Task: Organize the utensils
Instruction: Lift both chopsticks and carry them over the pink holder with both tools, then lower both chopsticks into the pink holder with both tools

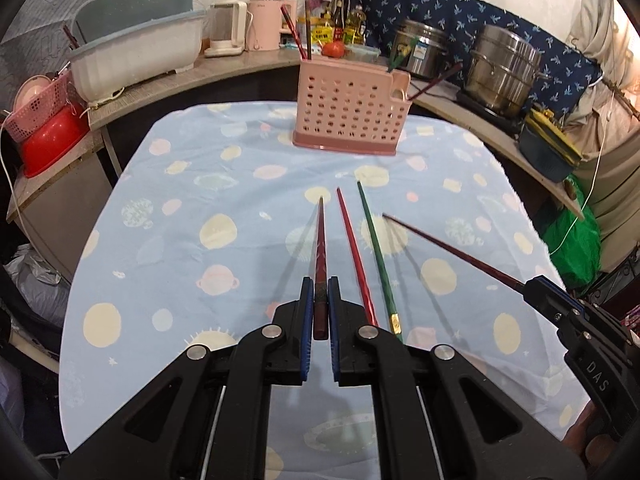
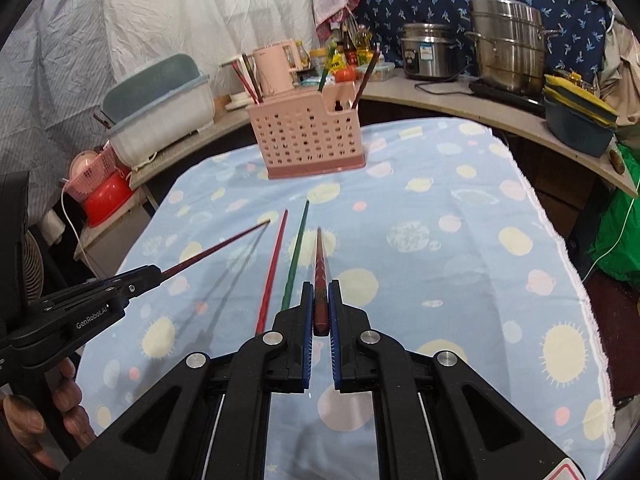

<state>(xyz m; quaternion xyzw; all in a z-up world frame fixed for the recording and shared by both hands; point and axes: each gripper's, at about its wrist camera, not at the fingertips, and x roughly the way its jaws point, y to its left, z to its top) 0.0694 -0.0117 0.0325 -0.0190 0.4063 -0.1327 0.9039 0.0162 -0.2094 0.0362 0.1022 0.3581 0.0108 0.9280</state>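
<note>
Left tongs (image 1: 320, 300): pinching a dark red chopstick (image 1: 321, 240) that points ahead.
Right tongs (image 2: 320, 304): pinching another dark red chopstick (image 2: 320, 256).
Between the tongs: red chopstick (image 1: 354, 256) and green chopstick (image 1: 376, 252) lying on the counter (image 1: 180, 240).
Ahead of both: pink utensil basket (image 1: 348, 116), chopsticks standing inside.

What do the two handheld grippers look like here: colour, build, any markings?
Both are matte black plastic linkages with silver pivot pins and blue ribbed pads lining the fingers. The right gripper reads "DAS" on its side in the left view; the left gripper reads "GenRobot.AI" in the right view. A bare hand holds it; no sleeve shows.
</note>
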